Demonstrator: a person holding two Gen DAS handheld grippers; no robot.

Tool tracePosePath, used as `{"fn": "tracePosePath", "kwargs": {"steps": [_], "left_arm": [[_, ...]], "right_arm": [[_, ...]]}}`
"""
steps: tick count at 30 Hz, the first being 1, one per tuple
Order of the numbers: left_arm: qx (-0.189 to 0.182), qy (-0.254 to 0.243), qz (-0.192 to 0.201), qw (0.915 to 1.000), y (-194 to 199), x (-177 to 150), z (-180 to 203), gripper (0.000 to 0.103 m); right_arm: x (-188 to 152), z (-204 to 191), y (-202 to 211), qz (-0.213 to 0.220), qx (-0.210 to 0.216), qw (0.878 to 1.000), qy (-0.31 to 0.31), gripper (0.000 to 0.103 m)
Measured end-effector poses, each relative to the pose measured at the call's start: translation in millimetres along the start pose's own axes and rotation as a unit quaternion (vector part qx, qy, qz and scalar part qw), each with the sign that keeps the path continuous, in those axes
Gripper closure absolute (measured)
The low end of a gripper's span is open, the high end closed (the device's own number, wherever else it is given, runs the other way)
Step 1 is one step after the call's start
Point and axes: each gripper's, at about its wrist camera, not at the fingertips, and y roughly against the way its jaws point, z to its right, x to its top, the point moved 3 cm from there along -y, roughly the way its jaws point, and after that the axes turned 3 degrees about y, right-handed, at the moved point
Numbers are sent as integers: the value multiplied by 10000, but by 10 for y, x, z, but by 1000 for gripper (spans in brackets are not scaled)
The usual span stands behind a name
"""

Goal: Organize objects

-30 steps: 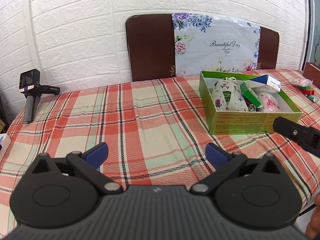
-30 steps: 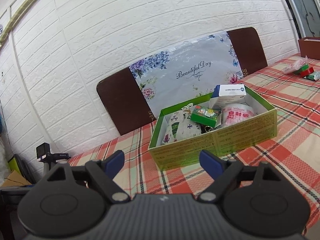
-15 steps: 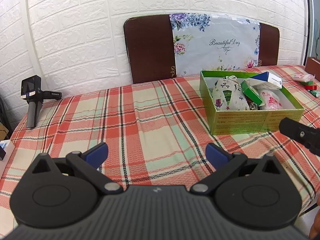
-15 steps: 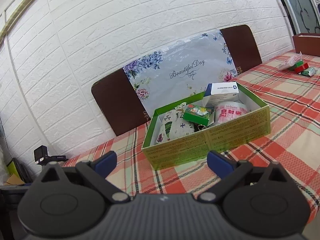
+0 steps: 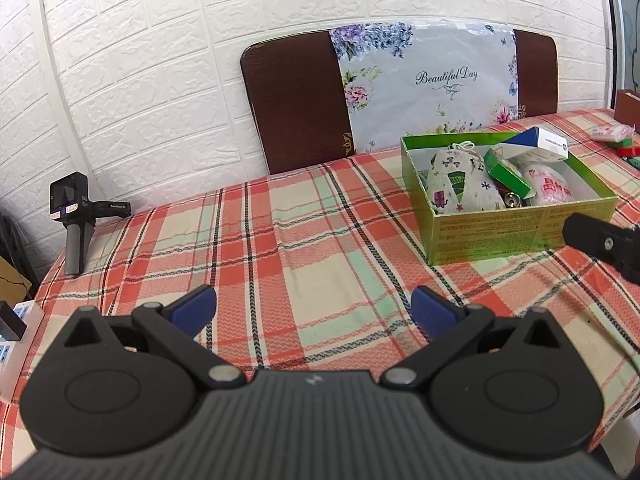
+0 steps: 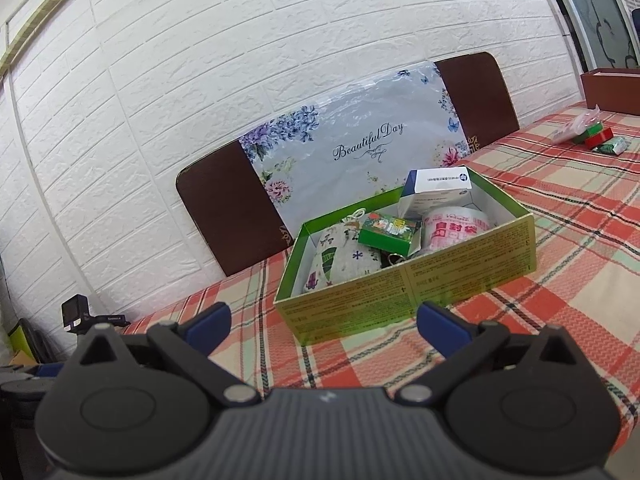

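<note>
A green cardboard box (image 5: 500, 236) (image 6: 408, 284) stands on the plaid tablecloth. It holds a printed cloth pouch (image 5: 460, 188) (image 6: 344, 260), a small green carton (image 5: 506, 172) (image 6: 390, 232), a pink-printed bag (image 5: 554, 188) (image 6: 456, 228) and a blue-and-white carton (image 5: 544, 144) (image 6: 436, 184). My left gripper (image 5: 314, 308) is open and empty over the cloth, left of the box. My right gripper (image 6: 324, 320) is open and empty just in front of the box; one of its black fingers (image 5: 600, 240) shows in the left wrist view.
A small camera on a grip (image 5: 74, 220) (image 6: 80, 314) stands at the table's left edge. Small packets (image 6: 592, 138) (image 5: 616, 136) and a brown box (image 6: 612, 90) lie at the far right. A brown board with a floral sheet (image 5: 400, 92) leans on the brick wall.
Both grippers have drawn back and risen a little from the box. The right gripper's jaws have opened slightly wider. The box and its contents have not moved.
</note>
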Motion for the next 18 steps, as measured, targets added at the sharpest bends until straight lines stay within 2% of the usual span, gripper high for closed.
{"fn": "tracePosePath", "kwargs": {"steps": [18], "left_arm": [[-107, -57, -280, 9995, -16, -83, 115, 0]], "right_arm": [[-27, 78, 17, 47, -63, 9999, -66, 0]]}}
